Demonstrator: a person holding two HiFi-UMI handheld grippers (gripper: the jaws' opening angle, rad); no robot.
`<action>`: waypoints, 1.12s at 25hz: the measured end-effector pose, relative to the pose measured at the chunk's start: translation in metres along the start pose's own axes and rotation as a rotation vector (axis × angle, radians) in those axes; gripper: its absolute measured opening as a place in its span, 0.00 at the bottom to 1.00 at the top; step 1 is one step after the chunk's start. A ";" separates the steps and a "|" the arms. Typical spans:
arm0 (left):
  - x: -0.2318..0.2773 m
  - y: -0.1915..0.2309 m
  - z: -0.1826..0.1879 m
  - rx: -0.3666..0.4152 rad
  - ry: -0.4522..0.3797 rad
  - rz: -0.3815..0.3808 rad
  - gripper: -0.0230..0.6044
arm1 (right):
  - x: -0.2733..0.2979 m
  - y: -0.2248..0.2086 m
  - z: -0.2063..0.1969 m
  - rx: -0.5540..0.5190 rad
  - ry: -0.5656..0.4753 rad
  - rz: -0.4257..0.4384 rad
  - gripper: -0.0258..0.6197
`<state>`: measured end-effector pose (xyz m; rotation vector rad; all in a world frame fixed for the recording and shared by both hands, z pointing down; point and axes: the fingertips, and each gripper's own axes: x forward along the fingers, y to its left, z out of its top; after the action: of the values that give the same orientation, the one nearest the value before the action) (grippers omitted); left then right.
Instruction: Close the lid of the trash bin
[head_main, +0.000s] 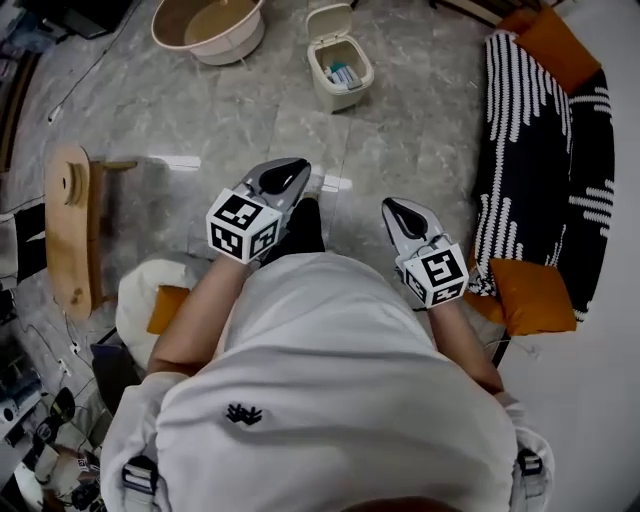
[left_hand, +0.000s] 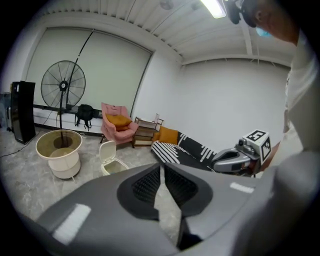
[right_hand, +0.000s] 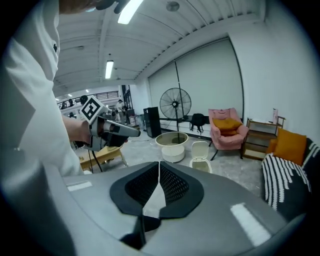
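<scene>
A small cream trash bin stands on the grey floor ahead of me, its flip lid raised upright and some rubbish showing inside. The left gripper view shows the bin low at left, and the right gripper view shows it past the jaw tips. My left gripper and right gripper are held in front of my body, well short of the bin. Both are shut with nothing between their jaws. Their tips meet in the left gripper view and in the right gripper view.
A cream basin sits left of the bin. A sofa with a striped blanket and orange cushions runs along the right. A wooden stool stands at left. A floor fan and pink armchair are farther back.
</scene>
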<state>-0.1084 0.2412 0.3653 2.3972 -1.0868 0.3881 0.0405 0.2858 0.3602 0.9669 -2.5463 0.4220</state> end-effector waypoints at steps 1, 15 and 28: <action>0.014 0.016 0.009 -0.007 0.005 -0.004 0.13 | 0.008 -0.013 0.007 0.013 0.001 -0.018 0.05; 0.195 0.220 0.110 0.032 0.081 -0.047 0.13 | 0.113 -0.135 0.082 0.144 0.037 -0.192 0.05; 0.346 0.317 0.124 -0.001 0.165 0.106 0.13 | 0.110 -0.265 0.086 0.180 0.048 -0.220 0.05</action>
<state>-0.1198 -0.2223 0.5083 2.2672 -1.1403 0.6102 0.1242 -0.0015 0.3715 1.2707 -2.3563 0.6087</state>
